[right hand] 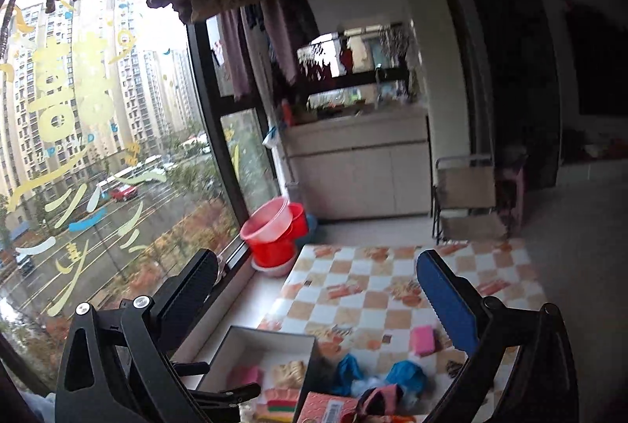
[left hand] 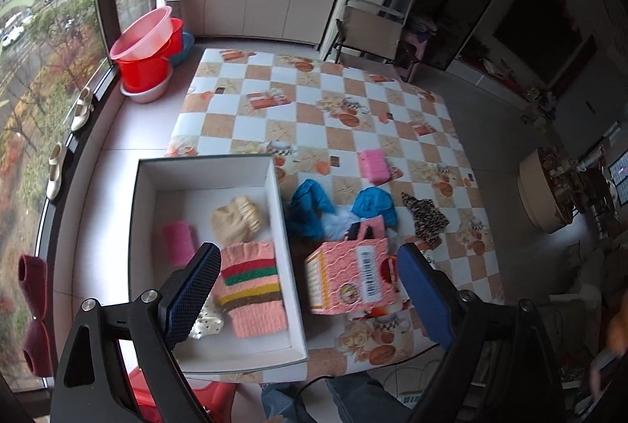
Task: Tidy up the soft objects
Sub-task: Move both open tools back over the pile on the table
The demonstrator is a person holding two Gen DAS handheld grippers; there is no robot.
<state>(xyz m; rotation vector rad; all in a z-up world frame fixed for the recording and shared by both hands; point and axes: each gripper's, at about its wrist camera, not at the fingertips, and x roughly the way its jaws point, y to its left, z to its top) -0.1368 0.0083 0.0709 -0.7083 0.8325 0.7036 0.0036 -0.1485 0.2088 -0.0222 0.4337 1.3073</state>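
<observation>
Left gripper (left hand: 310, 289): jaws wide, empty. Below-left, white cardboard box (left hand: 204, 175) holds striped pink knit sock (left hand: 251, 289) and others; blue fluffy gloves (left hand: 314, 207) ahead remain out. Right gripper (right hand: 318, 305): raised, spread, empty.

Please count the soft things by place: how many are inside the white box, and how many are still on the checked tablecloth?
Inside the white box: 4 (pink pad, beige piece, striped sock, dotted cloth)
On the tablecloth: 5 (pink pad, blue gloves, leopard piece, packaged pink socks, pink-black piece)
Total: 9
</observation>
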